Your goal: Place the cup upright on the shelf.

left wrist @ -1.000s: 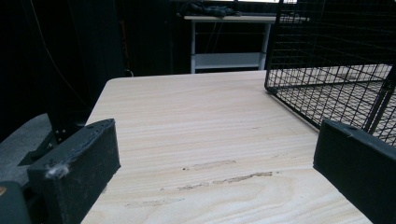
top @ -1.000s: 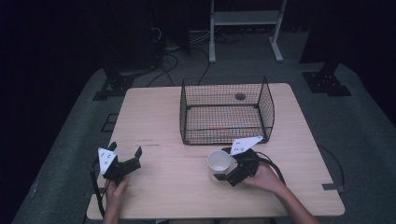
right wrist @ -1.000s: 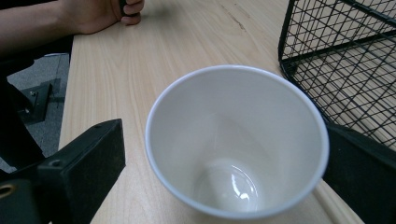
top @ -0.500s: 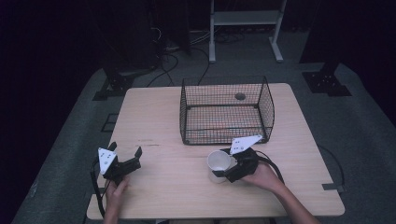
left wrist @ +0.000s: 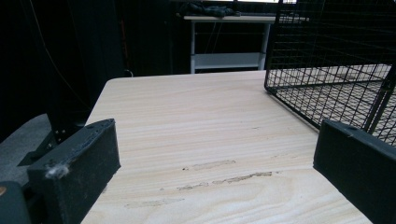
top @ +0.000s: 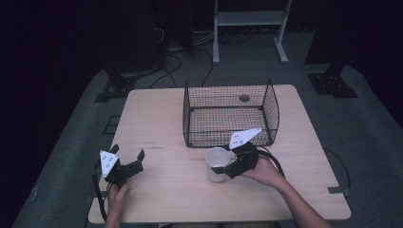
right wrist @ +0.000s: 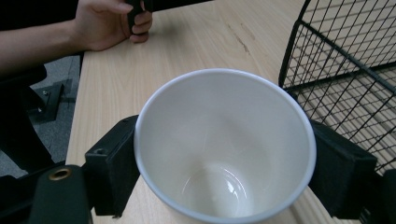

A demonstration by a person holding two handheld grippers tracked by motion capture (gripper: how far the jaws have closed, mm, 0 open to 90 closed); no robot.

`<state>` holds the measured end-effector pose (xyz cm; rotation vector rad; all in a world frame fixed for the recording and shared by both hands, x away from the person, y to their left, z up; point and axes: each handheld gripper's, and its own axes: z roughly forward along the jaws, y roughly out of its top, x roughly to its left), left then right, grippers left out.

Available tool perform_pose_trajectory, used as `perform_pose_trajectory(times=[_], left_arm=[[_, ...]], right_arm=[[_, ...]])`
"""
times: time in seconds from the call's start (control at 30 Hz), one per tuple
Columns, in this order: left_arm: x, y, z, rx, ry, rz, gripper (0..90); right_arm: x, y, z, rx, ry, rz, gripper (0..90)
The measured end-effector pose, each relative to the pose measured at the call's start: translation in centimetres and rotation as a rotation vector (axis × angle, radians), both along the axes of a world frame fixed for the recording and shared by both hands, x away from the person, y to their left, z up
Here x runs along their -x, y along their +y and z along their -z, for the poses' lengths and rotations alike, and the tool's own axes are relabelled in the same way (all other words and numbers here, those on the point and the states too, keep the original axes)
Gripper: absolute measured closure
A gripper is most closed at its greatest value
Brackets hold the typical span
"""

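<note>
The white cup [right wrist: 224,144] stands upright on the desk [top: 157,114] just before the wire basket [top: 228,111] — clamped at its sides by the right tool [top: 227,167]. The left tool [top: 127,156] (jaws wide apart, holding nothing) rests near the desk's left front edge, bare wood between them.

Bare table [top: 157,118] lies left of the wire basket [top: 228,114], which blocks the right-centre.

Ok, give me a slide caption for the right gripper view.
Right gripper with black jaws closed around an empty white ceramic cup, beside a black wire basket on a light wooden table.
</note>
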<state>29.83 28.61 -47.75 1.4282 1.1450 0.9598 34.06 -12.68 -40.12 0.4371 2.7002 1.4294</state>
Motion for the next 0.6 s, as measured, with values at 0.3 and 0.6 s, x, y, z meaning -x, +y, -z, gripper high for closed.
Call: perform_pose_trajectory(times=[0.3, 0.6], left_arm=[[0.0, 0.0, 0.0, 0.000, -0.001, -0.001, 0.0], [0.0, 0.0, 0.0, 0.004, -0.001, -0.001, 0.0]], right_arm=[[-0.7, 0.3, -1.3, -0.014, 0.016, -0.020, 19.2], [-1.6, 0.7, -2.5, -0.023, 0.017, -0.034, 19.2]])
